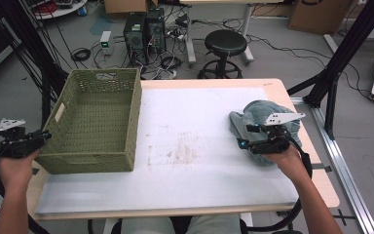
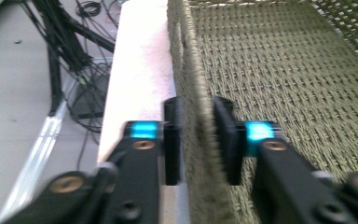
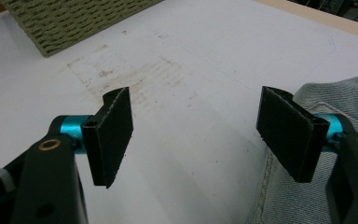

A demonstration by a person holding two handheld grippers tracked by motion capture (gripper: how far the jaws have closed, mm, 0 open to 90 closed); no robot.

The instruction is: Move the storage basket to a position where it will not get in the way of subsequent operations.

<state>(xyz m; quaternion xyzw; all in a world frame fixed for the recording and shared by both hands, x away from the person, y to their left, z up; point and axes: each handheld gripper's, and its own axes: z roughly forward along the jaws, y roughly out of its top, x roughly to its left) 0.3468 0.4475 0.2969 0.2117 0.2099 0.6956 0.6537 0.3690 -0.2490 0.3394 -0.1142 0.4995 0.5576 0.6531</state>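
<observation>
Jaws of the left gripper (image 2: 196, 140) pinch the woven basket's (image 2: 279, 79) stiff, light side wall between them; right gripper (image 3: 200, 135) gapes empty, soft limp denim cloth (image 3: 307, 196) under one pad.

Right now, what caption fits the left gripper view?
Left gripper pinching the green basket wall.

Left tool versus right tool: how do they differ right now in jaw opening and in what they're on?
The left tool has its jaws closed onto the green woven basket's wall, one jaw outside and one inside; the right tool stands wide open, gripping nothing. The left tool sits at the basket's near left corner; the right tool hovers beside the denim cloth, over the white mat. Both have black jaws with blue fittings.
</observation>
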